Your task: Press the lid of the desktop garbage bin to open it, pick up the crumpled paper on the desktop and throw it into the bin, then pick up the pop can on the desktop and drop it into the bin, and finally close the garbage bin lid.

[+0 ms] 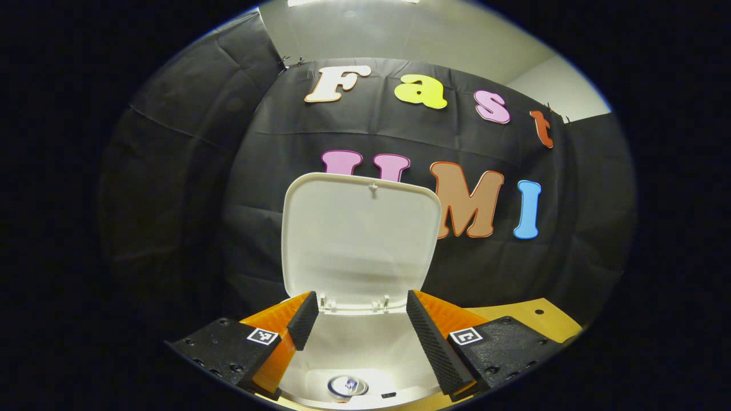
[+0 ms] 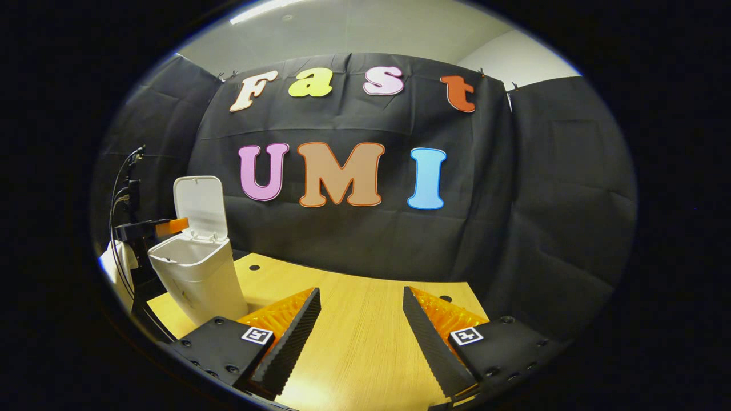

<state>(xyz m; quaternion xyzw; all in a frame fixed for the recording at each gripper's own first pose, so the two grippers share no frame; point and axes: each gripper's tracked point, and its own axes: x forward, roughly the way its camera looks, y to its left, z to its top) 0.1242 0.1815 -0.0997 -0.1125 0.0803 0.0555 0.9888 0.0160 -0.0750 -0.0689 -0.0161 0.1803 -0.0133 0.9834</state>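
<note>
The pop can point(image 1: 347, 386) lies down inside the bin point(image 1: 365, 342); the left gripper point(image 1: 357, 325), wide and empty, hangs right above, nearest the upright lid point(image 1: 360, 240)

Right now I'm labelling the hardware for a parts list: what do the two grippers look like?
Each has two wedge-shaped fingers with ribbed inner faces, set on black blocks dotted with screw holes. Each block bears a small square black-and-white marker. In the right gripper view, the left gripper shows black cables rising behind it.

1 bin point(image 2: 197, 274), lid point(image 1: 360, 240) up, 1 can point(image 1: 347, 386) inside, 2 grippers
</note>
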